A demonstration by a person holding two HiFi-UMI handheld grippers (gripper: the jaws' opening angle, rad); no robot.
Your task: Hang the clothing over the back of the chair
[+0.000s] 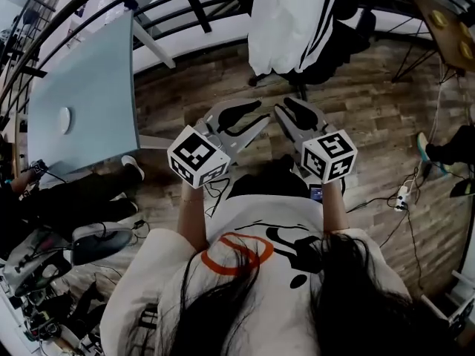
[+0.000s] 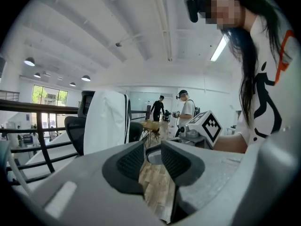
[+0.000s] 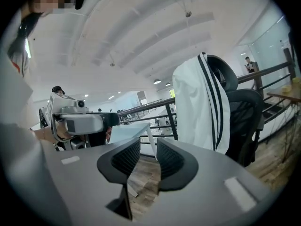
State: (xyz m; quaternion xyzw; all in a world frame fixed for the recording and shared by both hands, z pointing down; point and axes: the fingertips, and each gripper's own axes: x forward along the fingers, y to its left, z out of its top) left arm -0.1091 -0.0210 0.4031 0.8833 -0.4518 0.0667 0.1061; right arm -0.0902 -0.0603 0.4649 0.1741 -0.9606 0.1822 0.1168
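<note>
White striped jacket [image 3: 200,102] draped over the back of the chair [image 3: 244,112], hanging down its front and rear; the task looks done. Left gripper [image 2: 153,149] and right gripper [image 3: 148,147] are held side by side, well apart from the chair, each with its jaws a narrow gap apart and only floor between the pads. The jacket is judged light, limp and smooth, likely to slide off the chair if tugged. For any adjustment, pinch a fold at the shoulders, atop the chair back.
</note>
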